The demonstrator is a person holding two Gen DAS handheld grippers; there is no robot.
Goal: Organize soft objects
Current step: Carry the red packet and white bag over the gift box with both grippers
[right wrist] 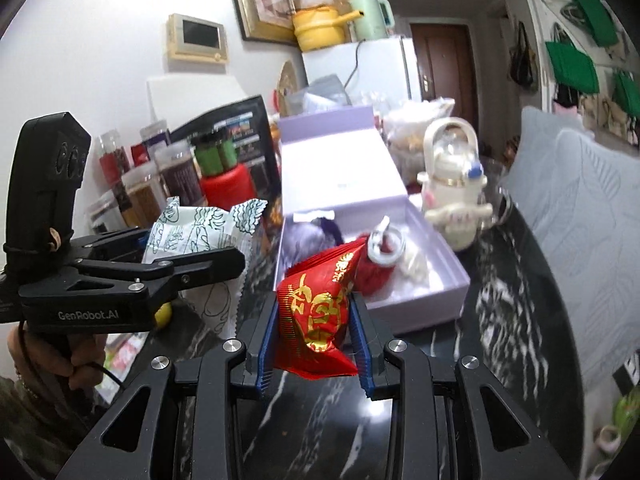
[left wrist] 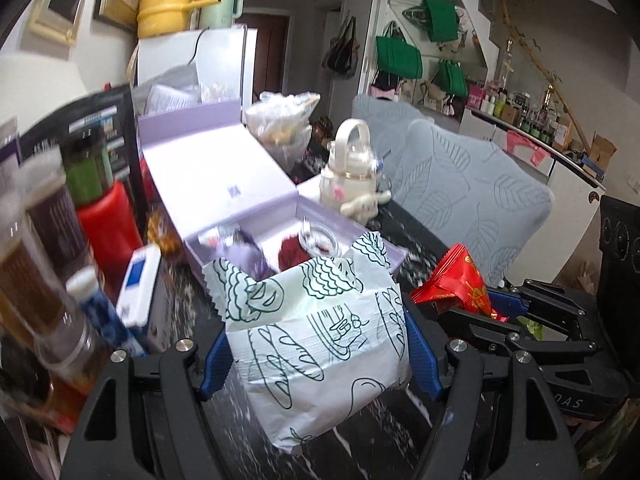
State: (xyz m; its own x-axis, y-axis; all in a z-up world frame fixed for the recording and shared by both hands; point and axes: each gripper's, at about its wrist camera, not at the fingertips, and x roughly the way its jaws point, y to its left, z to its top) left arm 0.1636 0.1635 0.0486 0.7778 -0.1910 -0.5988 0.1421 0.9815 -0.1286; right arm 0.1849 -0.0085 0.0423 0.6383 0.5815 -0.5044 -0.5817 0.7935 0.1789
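1. We see a black marble-pattern tabletop (right wrist: 516,280) with white veins.
2. A cream kettle-shaped bottle (left wrist: 352,168) with a loop handle stands beside the lilac box's far right corner.
3. A red canister (left wrist: 106,220) with green-wrapped bottles (left wrist: 86,168) on top sits left of the box, near clear jars (right wrist: 176,176) of dark contents.
4. A white fridge (right wrist: 376,64) carries a yellow pot (right wrist: 318,26) and a mint-green kettle (right wrist: 368,16).
5. Green bags (left wrist: 400,56) hang on the far wall.
6. Grey leaf-pattern chair backs (left wrist: 476,196) stand at the table's right.
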